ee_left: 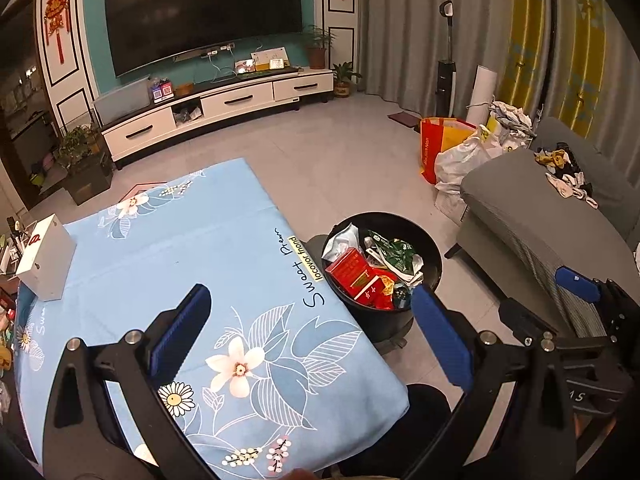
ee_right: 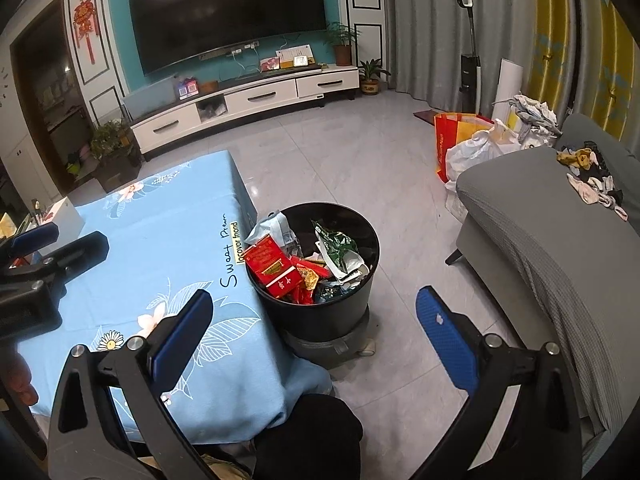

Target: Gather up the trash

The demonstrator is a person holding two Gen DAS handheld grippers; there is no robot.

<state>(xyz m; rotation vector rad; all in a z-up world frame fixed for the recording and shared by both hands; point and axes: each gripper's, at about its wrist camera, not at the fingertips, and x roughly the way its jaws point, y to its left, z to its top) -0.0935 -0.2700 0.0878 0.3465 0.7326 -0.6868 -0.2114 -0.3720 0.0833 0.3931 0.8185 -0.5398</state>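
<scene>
A black round trash bin (ee_left: 432,254) (ee_right: 340,320) stands on the floor at the table's right edge, filled with red boxes (ee_left: 354,272) (ee_right: 272,266), green wrappers (ee_left: 394,250) (ee_right: 336,246) and crumpled white packaging. My left gripper (ee_left: 310,320) hovers open over the near part of the blue floral tablecloth (ee_left: 160,248), nothing between its blue pads. My right gripper (ee_right: 316,324) hangs open just in front of the bin, also holding nothing. The right gripper (ee_left: 576,284) shows at the right edge of the left wrist view; the left gripper (ee_right: 36,240) shows at the left edge of the right wrist view.
A white box (ee_left: 46,258) (ee_right: 66,214) sits at the table's far left. A grey sofa (ee_left: 540,216) (ee_right: 552,232) with scattered socks stands to the right. Shopping bags (ee_left: 456,148) (ee_right: 472,146) lie beyond it. A TV cabinet (ee_left: 216,108) lines the far wall, tiled floor between.
</scene>
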